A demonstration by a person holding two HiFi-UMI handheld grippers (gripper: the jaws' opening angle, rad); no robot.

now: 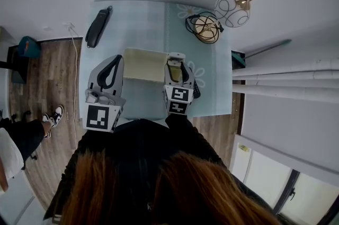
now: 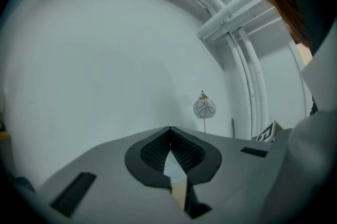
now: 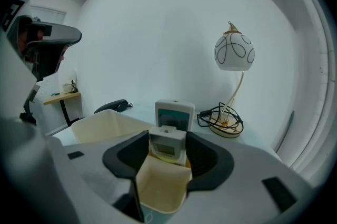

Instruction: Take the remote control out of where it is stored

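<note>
A small white remote control (image 3: 167, 148) with a grey screen stands upright in the narrow end pocket (image 3: 160, 188) of a cream storage box (image 1: 139, 64). My right gripper (image 3: 167, 138) reaches over that pocket, and its black pads (image 3: 202, 157) lie against both sides of the remote with no gap showing. A second, larger remote (image 3: 174, 112) with a teal face stands just behind it. My left gripper (image 1: 117, 59) hovers at the box's left end, shut and empty. In the left gripper view this left gripper (image 2: 170, 130) points at the bare wall.
The box sits on a pale blue tablecloth (image 1: 143, 23). A black handset (image 1: 98, 27) lies at the far left. A coiled cable (image 1: 204, 27) and a round white lamp (image 1: 231, 9) stand at the far right. Wooden floor (image 1: 58, 75) flanks the table.
</note>
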